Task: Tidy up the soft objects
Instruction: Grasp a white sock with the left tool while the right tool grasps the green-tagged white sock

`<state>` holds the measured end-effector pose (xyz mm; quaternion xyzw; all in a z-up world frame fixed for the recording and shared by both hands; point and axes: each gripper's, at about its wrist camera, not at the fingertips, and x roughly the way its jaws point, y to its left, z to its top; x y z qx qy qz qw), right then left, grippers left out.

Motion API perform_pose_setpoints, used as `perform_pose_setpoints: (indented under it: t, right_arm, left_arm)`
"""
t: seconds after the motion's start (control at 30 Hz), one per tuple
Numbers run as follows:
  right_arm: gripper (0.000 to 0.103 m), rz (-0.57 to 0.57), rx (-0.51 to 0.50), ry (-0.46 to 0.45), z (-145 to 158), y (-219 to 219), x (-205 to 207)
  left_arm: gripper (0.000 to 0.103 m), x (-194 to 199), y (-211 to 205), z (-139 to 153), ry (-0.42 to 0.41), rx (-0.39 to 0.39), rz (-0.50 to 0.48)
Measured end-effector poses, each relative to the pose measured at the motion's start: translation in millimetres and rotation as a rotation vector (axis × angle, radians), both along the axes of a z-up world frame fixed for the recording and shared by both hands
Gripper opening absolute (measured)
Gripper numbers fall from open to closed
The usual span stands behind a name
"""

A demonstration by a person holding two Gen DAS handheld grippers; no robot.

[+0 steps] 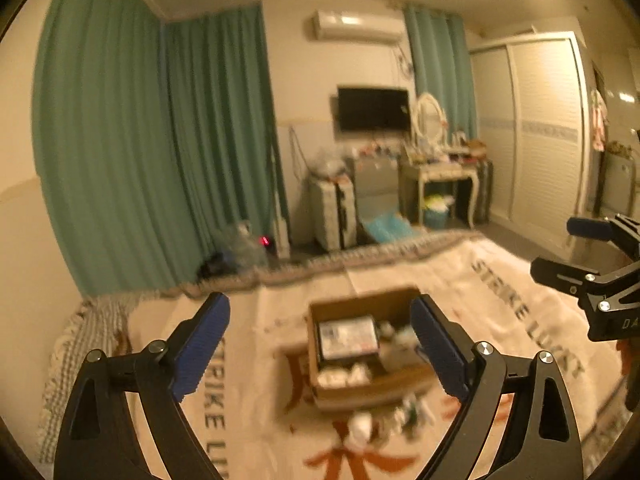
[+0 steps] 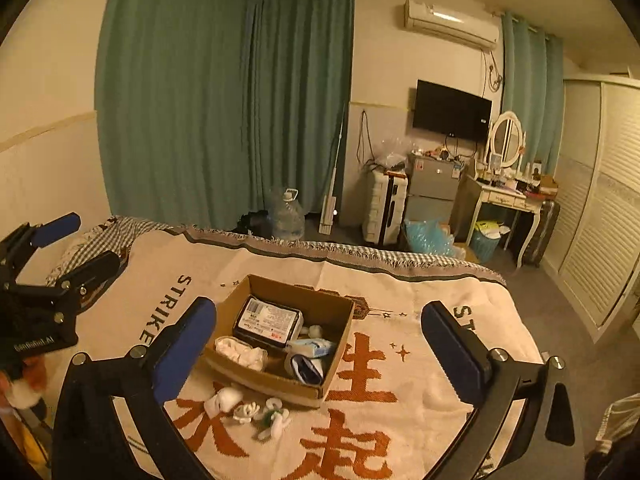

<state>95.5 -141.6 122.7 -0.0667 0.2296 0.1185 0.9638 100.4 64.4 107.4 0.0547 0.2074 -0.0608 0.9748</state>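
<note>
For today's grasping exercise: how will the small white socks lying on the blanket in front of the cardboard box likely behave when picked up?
The small white socks look crumpled and limp, so they will probably droop. They seem light. Lying tangled together, several may lift at once.

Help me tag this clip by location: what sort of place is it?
Most likely a lived-in bedroom. The work surface is a bed covered by a printed blanket, a dressing table with an oval mirror stands by the far wall, and louvred wardrobe doors line the right side.
</note>
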Motion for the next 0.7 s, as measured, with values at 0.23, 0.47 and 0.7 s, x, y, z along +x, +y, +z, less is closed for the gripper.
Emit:
perform_pose_setpoints:
  t: [0.23, 0.47, 0.7]
  right_arm:
    - [0.103, 0.046, -0.015, 0.089, -60, 9, 1]
    - [0.103, 0.050, -0.036, 0.275, -170, 16, 40]
    - [0.091, 0.081, -0.052, 0.426, -256, 25, 76]
  left_arm:
    - [0.093, 9, 20, -51, 0.067, -0.011, 0.026]
    - [0.093, 40, 31, -136, 0.178, 0.016, 0.165]
    - [0.093, 72, 22, -202, 0.332, -0.022, 0.064]
